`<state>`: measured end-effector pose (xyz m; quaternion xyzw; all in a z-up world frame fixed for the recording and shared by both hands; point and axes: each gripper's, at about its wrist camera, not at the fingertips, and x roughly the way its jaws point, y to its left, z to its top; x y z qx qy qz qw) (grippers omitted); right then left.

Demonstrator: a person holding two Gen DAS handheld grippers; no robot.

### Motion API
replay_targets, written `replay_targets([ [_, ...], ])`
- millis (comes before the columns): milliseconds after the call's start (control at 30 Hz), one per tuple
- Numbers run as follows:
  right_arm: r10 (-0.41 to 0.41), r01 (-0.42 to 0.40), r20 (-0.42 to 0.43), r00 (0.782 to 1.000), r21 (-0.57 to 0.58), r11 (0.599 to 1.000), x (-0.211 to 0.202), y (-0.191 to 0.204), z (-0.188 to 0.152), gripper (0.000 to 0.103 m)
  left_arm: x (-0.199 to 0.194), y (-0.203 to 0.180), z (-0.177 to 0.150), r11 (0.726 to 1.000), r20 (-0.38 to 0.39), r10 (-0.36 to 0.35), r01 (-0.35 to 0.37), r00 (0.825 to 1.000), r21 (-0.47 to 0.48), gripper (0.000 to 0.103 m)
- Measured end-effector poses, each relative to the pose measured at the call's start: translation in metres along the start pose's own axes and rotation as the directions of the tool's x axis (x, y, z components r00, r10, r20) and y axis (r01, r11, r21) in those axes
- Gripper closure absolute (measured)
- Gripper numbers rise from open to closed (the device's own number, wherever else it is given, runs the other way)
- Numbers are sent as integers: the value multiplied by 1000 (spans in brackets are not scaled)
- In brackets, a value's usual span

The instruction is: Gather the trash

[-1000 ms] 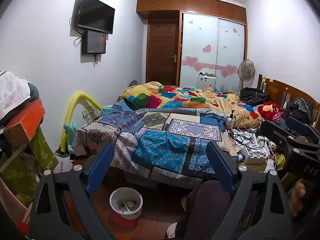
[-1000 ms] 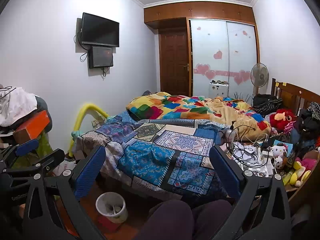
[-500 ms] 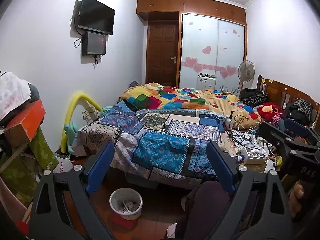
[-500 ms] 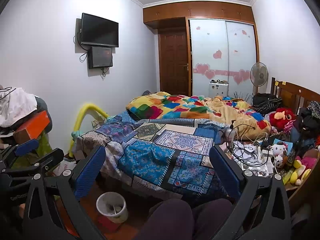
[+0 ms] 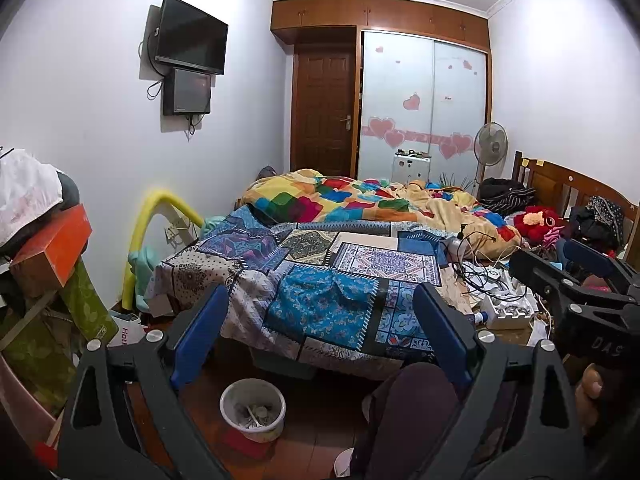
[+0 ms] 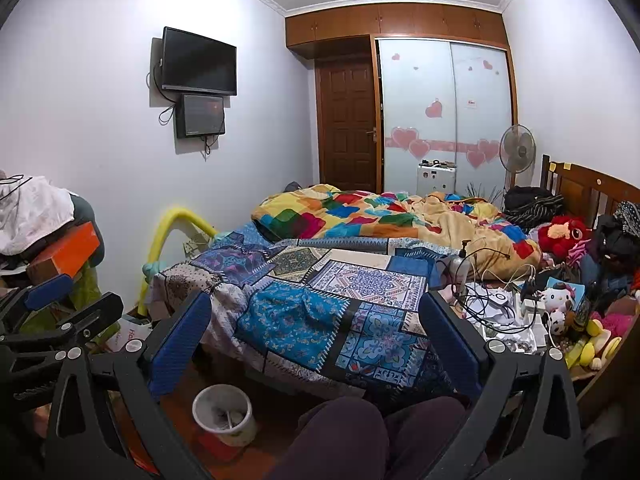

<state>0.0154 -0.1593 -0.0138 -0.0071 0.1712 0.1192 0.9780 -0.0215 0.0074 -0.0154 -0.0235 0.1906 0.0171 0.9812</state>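
A small white trash bin (image 5: pixel 253 408) with some scraps inside stands on the wooden floor at the foot of the bed; it also shows in the right wrist view (image 6: pixel 224 414). My left gripper (image 5: pixel 320 336) is open and empty, held above the floor in front of the bed. My right gripper (image 6: pixel 316 340) is open and empty, at about the same height. The right gripper shows at the right edge of the left wrist view (image 5: pixel 576 284), the left gripper at the left edge of the right wrist view (image 6: pixel 56 312). No loose trash item is clearly distinguishable.
A bed (image 5: pixel 328 280) with patchwork covers fills the middle. Cables, a power strip (image 5: pixel 504 308) and plush toys (image 6: pixel 560 236) crowd its right side. Boxes and clothes (image 5: pixel 44 248) are stacked at left. The person's knees (image 6: pixel 352 432) are below. A door (image 5: pixel 324 112) and fan (image 5: pixel 490 146) stand far back.
Both grippers have stayed almost still, with only a slight drift of the view. Nothing was picked up or let go.
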Motion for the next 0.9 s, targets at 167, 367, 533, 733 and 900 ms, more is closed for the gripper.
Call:
replay_targets([
  [167,-1,1,1,1000,1,1000,-1,0,0,0,-2,-2,2,1000,7,-5,5,1000,2,9],
  [367,-1,1,1,1000,1,1000,0,0,0,0,-4,0,4,1000,19,-1,1,1000,-9,9],
  [533,0,0,0,1000,1,1000,0,-1,0,0,-3,4,3,1000,11,-3,3,1000,-19,9],
  [733,0,0,0,1000,2,1000,0,-1,0,0,-4,4,0,1000,10,-12,12,1000,-12,9],
  [900,-2,2,0,1000,1,1000,0,0,-1,0,-1,3,0,1000,4,-19,19,1000,-7,9],
])
